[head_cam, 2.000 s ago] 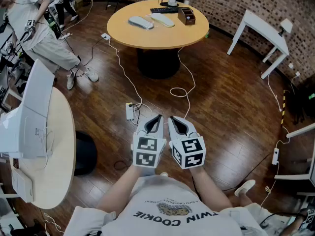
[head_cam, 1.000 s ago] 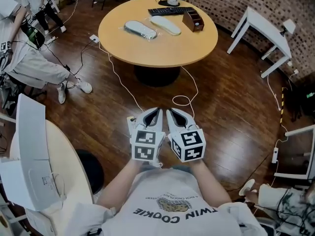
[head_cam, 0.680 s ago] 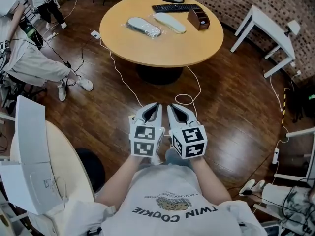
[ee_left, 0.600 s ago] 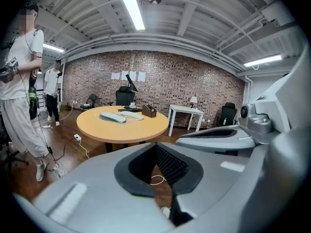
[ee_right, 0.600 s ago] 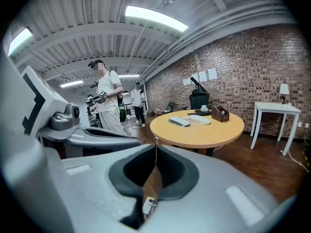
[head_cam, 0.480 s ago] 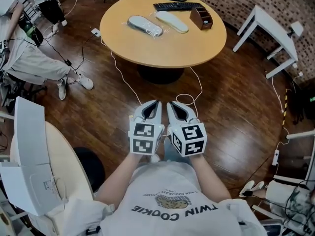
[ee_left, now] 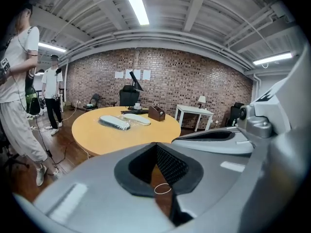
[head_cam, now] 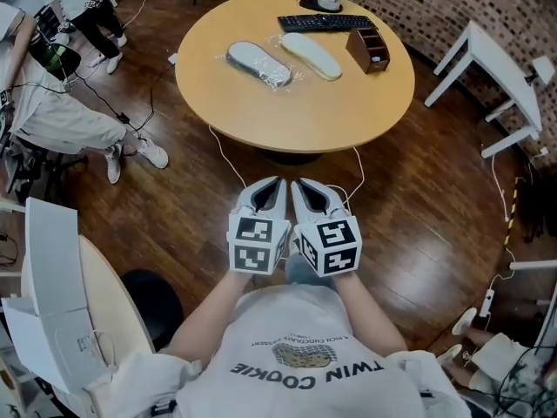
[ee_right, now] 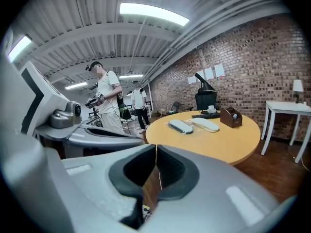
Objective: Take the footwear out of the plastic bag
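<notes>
The left gripper (head_cam: 276,182) and right gripper (head_cam: 296,184) are held short of the bench (head_cam: 348,103), both sets of jaws pressed together, nothing pinched. The bagged footwear (head_cam: 258,64) is laid on it well ahead, slightly left, so the left gripper's probably nearer. Its long axis is angled far-left to near-right, and which end is the toe can't be told.

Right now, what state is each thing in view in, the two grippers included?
left gripper: shut, empty, held short of the round table.
right gripper: shut, empty, close beside the left one.
grey slipper: flat on the table, inside its plastic bag.
cream slipper: flat beside it; bagged or not, cannot tell.
wooden organizer: upright.
keyboard: flat, at the far edge.
</notes>
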`<state>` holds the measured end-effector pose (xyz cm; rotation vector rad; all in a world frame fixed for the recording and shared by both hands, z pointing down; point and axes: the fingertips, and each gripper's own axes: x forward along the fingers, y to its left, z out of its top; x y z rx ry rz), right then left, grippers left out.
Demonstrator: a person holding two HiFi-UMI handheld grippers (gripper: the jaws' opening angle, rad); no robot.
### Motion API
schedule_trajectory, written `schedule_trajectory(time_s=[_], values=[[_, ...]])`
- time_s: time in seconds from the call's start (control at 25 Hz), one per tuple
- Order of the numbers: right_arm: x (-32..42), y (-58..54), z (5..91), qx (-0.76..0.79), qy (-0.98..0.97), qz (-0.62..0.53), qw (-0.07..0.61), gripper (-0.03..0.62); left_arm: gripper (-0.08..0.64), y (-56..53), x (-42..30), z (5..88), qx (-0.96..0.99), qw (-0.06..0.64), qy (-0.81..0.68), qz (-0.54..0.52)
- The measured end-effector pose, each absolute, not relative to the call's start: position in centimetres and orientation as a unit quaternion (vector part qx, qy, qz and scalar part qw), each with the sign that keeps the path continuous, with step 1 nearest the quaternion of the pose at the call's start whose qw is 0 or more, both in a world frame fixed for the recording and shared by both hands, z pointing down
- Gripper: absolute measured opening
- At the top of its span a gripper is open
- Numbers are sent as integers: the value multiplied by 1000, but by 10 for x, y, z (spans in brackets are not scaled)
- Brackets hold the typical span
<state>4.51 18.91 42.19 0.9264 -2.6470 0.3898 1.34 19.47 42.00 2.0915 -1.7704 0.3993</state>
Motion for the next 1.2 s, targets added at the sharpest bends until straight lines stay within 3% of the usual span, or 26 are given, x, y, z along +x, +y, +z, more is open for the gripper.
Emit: schedule_trajectory(time_s=[0.48, 1.2], values=[[38, 71, 426, 282, -935, 144, 160, 3, 6, 74, 11, 426, 720, 193, -649, 155], [-16, -18, 431, 268, -938, 157, 155, 5, 6, -12, -46, 427, 709, 177, -663, 164]])
